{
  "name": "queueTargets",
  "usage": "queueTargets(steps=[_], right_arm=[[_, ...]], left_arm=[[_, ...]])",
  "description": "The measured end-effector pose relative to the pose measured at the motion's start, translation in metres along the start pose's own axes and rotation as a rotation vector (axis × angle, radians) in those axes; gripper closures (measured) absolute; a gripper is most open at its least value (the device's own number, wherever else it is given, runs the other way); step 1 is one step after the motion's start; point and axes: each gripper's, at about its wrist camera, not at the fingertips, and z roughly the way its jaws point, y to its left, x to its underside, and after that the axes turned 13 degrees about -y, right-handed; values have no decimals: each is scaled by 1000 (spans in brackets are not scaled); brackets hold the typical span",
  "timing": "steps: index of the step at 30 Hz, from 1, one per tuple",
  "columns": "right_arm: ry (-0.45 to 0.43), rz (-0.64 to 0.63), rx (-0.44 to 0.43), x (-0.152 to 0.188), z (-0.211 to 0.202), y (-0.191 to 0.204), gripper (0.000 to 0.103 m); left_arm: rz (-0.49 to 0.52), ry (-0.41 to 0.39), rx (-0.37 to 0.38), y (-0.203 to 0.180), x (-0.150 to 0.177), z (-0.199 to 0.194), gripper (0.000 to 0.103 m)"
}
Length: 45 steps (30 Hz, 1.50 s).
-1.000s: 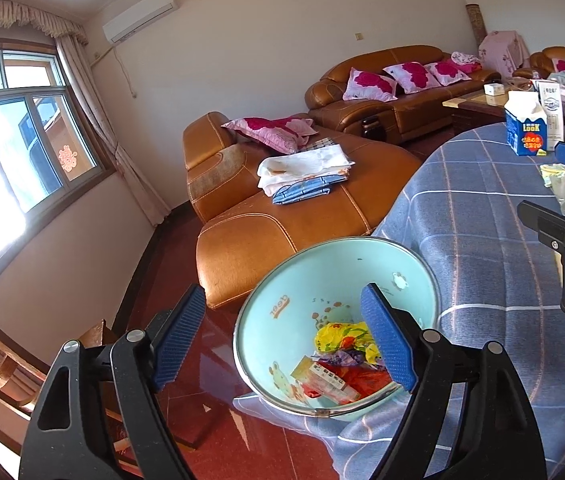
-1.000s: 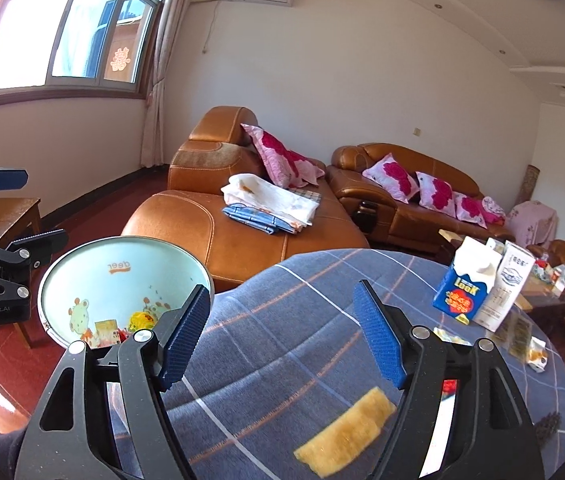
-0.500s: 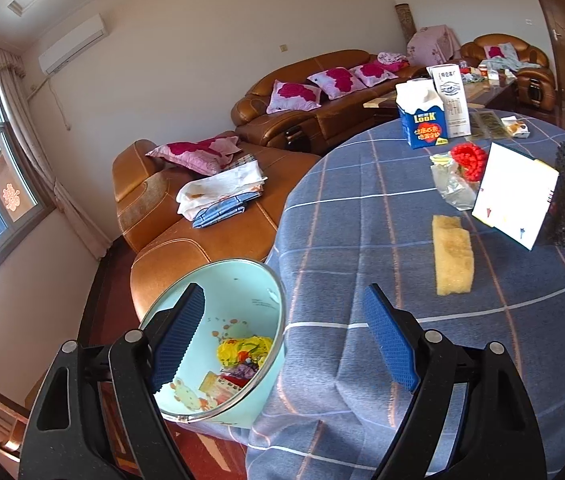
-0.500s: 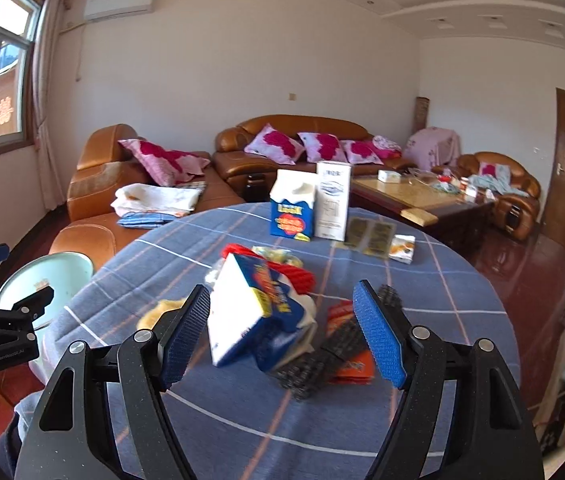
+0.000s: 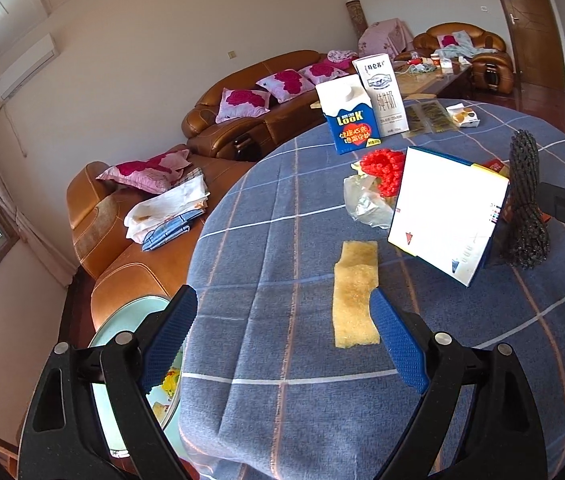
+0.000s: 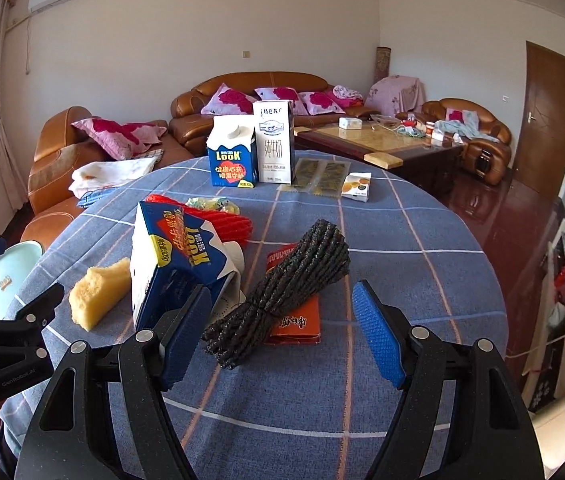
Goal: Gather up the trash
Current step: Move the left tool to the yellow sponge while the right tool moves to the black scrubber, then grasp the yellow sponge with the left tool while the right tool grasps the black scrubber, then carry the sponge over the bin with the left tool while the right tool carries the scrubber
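Observation:
Trash lies on a round table with a blue checked cloth (image 5: 282, 240). A yellow sponge (image 5: 356, 300) lies just ahead of my open, empty left gripper (image 5: 282, 340); the sponge also shows in the right wrist view (image 6: 98, 292). A tipped blue-and-white Look carton (image 6: 170, 256), a black mesh bundle (image 6: 290, 276), an orange packet (image 6: 298, 320) and red netting (image 6: 226, 220) lie ahead of my open, empty right gripper (image 6: 278, 340). The bundle's near end sits between the right fingers. A light-blue basin (image 5: 122, 380) holding wrappers sits below the table's left edge.
Two upright milk cartons (image 6: 254, 148), flat wrappers (image 6: 322, 172) and a small box (image 6: 356, 188) stand at the table's far side. A crumpled clear bag (image 5: 366, 204) lies by the netting. Brown leather sofas (image 5: 138, 240) and a coffee table (image 6: 382, 140) lie beyond.
Both grippers swung right, from the basin toward the table's trash. The left now faces the sponge; the right has closed in on the black bundle. Both stayed open.

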Motion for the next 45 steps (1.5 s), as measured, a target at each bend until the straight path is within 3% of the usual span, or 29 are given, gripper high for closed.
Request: queueTargets(steps=[3,7,10,12,15,19,24,29,36,45], right_arm=[[30,22,1,3,7,-4,31],[77,31,-25,5,15,-2,40],[114,41,-52,9,21,0,49],[135,41,-68,11,25,3,56],[170,51,-111,16,29,5,82],[163,55,-146,17,22,10,91],[105,41,-125,5,7,6,92],[39,27,-125,-10,-6,7,92],[-29,-20,-201,-28,-14,30,92],[-66,-59,-252,-39,-18,51,92]], left_arm=[[10,23,20,-7,1,14,17],[6,54,49,-12,4,28,19],[-4,81,87,-15,6,36,31],[-11,99,123,-17,10,40,49],[-23,106,192,-21,10,39,75],[-29,99,204,-20,8,35,77],[-83,54,172,4,2,20,78],[-117,7,83,31,0,0,78],[-160,-28,-47,69,1,-19,78],[-186,-28,-108,92,3,-29,78]])
